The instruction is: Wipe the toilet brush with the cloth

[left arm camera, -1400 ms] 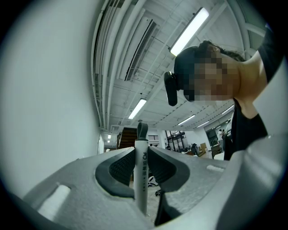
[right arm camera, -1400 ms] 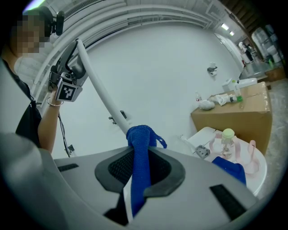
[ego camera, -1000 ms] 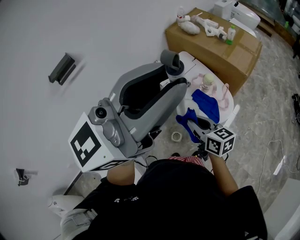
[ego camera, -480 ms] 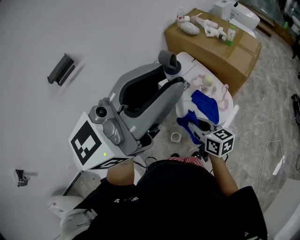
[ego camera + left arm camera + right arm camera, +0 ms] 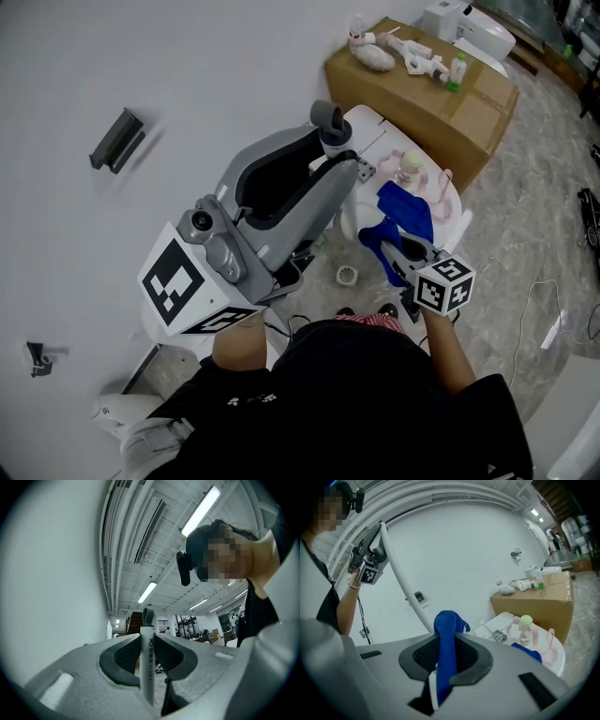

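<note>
By the table's (image 5: 506,618) near edge, the right gripper (image 5: 446,641) clamps the cloth (image 5: 445,620). The left gripper (image 5: 147,641) grips the toilet brush (image 5: 148,667).

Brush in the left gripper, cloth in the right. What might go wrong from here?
1. The left gripper has its jaws on the toilet brush only near its top loop, so the long shaft may swing or twist once it is pressed.
2. The right gripper pinches the cloth as a narrow fold. The rest seems to trail over the table beside a small bottle, and a pull might tip the bottle.
</note>
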`<state>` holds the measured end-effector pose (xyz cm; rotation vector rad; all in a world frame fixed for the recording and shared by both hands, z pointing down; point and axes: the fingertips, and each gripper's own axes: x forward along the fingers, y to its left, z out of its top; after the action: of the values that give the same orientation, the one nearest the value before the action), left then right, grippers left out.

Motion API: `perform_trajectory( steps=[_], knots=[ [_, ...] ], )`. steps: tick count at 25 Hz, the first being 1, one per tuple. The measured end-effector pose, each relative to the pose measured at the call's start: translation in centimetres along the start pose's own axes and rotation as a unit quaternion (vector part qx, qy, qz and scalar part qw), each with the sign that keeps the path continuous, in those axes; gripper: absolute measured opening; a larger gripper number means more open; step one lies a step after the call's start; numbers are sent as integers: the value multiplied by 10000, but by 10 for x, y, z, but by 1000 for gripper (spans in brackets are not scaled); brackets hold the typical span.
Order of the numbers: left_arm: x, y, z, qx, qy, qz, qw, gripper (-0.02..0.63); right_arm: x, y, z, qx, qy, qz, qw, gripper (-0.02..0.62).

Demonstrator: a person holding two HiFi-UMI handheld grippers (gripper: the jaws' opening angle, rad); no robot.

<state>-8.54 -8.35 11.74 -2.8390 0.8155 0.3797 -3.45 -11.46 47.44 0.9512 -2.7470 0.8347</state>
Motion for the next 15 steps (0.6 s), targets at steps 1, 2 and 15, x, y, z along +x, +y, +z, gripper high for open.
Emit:
perform_trajectory(
  steps=[1, 2, 15],
  knots=[
    [0, 1, -2, 6, 27, 12, 10000, 92, -2, 0, 4, -12, -42, -15, 10000, 63],
    [0, 1, -4, 5, 50, 18, 10000, 92, -3, -1, 7, -30, -89, -25, 10000, 63],
    [-1, 1, -17, -18, 207, -50, 9998, 92, -25, 25, 75, -440, -934, 147, 9945, 63]
  ],
)
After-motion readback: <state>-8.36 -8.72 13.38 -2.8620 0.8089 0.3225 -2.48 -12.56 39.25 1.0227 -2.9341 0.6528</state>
